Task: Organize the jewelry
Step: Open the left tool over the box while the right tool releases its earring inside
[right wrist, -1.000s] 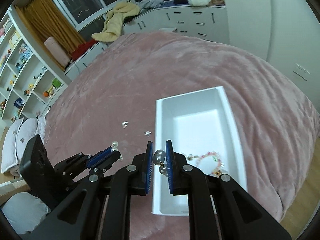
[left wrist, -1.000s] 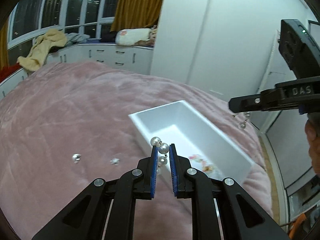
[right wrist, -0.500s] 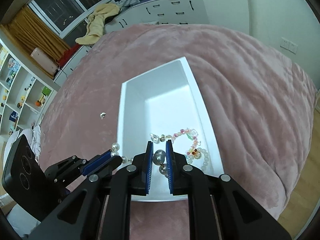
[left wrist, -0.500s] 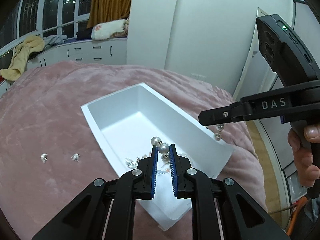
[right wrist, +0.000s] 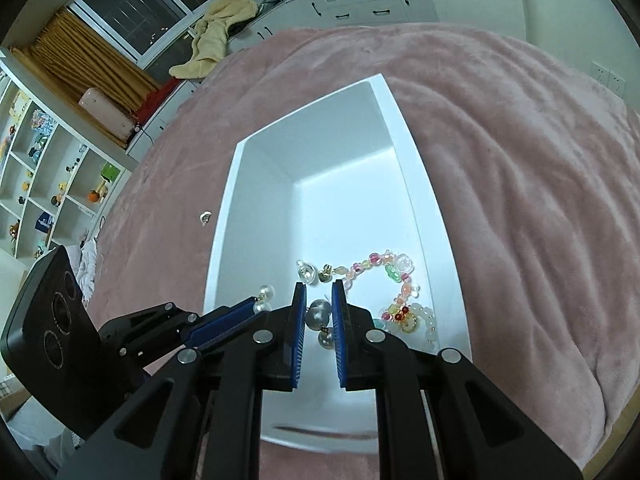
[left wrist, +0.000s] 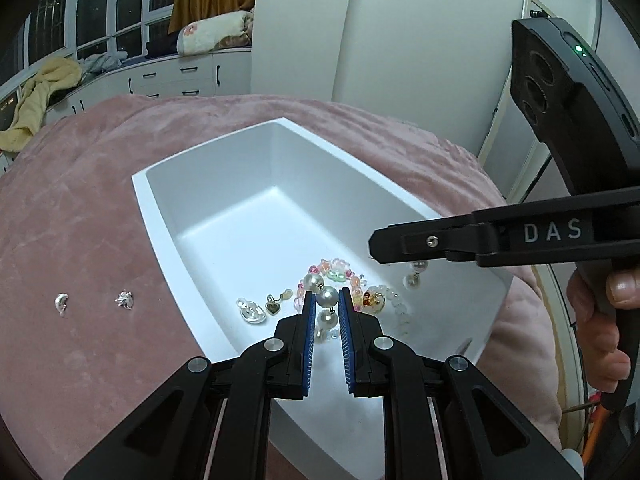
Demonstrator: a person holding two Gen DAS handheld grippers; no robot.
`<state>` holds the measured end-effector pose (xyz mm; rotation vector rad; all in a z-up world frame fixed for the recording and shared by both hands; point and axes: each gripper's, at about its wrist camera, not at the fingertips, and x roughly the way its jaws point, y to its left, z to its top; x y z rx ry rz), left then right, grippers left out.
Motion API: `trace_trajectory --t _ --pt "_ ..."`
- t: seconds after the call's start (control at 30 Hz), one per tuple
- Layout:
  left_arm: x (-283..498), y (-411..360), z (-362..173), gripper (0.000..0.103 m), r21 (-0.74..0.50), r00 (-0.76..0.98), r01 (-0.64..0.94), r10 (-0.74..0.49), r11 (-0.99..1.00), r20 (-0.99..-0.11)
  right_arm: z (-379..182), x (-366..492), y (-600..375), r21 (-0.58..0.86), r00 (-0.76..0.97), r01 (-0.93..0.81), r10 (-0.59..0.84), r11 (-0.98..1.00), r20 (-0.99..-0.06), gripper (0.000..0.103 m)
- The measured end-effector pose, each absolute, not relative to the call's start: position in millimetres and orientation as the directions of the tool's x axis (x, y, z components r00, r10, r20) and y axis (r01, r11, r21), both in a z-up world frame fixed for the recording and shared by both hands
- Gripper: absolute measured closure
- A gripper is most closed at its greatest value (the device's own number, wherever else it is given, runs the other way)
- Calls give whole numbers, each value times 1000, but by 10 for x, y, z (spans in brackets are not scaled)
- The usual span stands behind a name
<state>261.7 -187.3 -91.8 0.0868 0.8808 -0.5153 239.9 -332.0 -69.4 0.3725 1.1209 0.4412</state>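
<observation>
My left gripper (left wrist: 324, 304) is shut on a pearl earring (left wrist: 327, 297) and holds it above the near end of a white box (left wrist: 160, 216). My right gripper (right wrist: 319, 300) is shut on another pearl earring (right wrist: 319, 312) above the same box (right wrist: 224, 216). The right gripper also shows in the left wrist view (left wrist: 384, 246), with pearls hanging under its tip. A colourful bead bracelet (right wrist: 394, 276), a clear earring (left wrist: 251, 309) and a small heart charm (left wrist: 273, 306) lie in the box.
The box sits on a pink plush bedspread (left wrist: 72, 208). Two small silver pieces (left wrist: 61, 303) (left wrist: 125, 299) lie on the bedspread left of the box. White drawers, a yellow towel and shelves stand beyond the bed.
Both grippers have moved with their pearl earrings from over the bedspread to above the near end of the box, and lower toward it.
</observation>
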Motion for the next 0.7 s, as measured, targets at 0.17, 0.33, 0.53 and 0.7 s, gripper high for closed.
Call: trace_trajectory --t 0.17,0.33,0.53,0.7 --pt "2657 -1886 -1004 86 -149 508 468 -403 871 -761 -799 2424 -3341 501 357 -141 516 854 -779 89" --pt "2677 -1852 -987 67 -169 511 462 -417 870 -751 -713 2380 -3425 521 399 -129 525 844 -752 57" --pt "2632 -1640 -803 27 -180 562 438 -424 881 -710 -458 2287 -3463 515 501 -126 502 848 -705 14" --pt "2611 -1269 -642 18 -129 642 371 -355 920 -680 -223 2237 -3246 442 570 -183 461 878 -680 14"
